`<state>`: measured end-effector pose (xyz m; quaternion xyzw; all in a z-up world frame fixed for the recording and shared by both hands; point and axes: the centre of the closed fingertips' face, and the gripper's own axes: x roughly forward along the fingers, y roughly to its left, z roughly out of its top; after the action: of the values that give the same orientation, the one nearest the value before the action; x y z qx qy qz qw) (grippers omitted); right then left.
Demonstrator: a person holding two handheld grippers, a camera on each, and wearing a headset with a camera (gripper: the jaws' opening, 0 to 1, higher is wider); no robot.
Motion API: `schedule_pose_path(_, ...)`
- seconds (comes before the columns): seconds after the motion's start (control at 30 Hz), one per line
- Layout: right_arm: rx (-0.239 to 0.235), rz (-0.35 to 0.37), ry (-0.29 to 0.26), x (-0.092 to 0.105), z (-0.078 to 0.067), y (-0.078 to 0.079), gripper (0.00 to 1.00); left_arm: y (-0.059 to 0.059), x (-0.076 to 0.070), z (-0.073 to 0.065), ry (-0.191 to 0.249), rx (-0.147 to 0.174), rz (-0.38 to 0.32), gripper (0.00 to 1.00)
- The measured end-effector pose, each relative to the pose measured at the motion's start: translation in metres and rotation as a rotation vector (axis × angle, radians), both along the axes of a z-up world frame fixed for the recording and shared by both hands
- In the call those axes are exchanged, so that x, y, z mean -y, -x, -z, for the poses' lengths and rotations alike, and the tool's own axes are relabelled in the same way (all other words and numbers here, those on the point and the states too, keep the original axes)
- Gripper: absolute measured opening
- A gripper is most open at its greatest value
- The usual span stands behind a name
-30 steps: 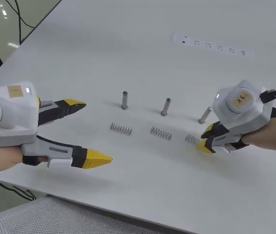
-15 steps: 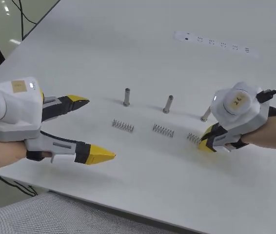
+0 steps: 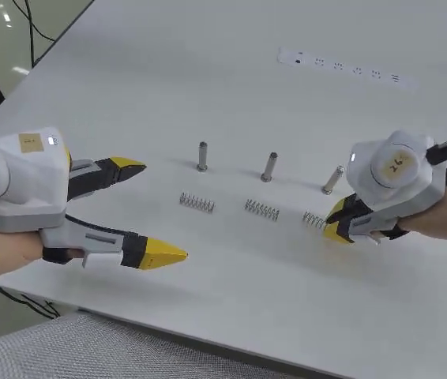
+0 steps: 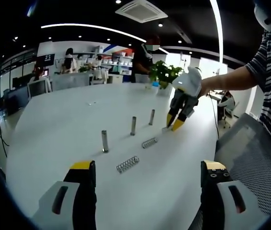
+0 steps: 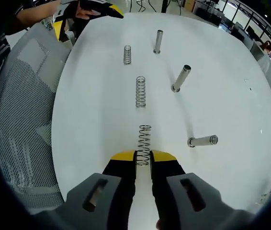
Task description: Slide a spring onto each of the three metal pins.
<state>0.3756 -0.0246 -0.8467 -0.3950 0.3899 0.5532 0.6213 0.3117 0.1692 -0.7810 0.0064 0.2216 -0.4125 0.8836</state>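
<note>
Springs (image 3: pixel 196 203) lie in a row mid-frame in the head view, just before three pins (image 3: pixel 269 166). They look light, bendy and likely to roll, so one end is best pinched. Right gripper (image 5: pixel 144 157) has its jaws narrowed onto the end of the nearest spring (image 5: pixel 144 136). At lower left, the left gripper (image 3: pixel 159 210) gapes wide.

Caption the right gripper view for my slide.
Right gripper pinches nearest spring by its end; two springs, three bare pins beyond.
</note>
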Motion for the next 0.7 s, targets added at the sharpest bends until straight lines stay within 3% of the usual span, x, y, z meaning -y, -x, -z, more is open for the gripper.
schedule_pose_path(0.17, 0.026, -0.029, -0.022, -0.003, -0.017, 0.007, 0.13, -0.002, 0.006, -0.001, 0.011, 0.002, 0.018, 0.89)
schedule_pose_path(0.43, 0.056, -0.093, -0.051, -0.016, -0.039, 0.022, 0.13, -0.005, 0.024, -0.003, 0.026, 0.002, 0.111, 0.85)
schedule_pose_path(0.7, 0.08, -0.165, -0.057, -0.031, -0.046, 0.034, 0.13, -0.013, 0.045, -0.006, 0.053, -0.002, 0.177, 0.77)
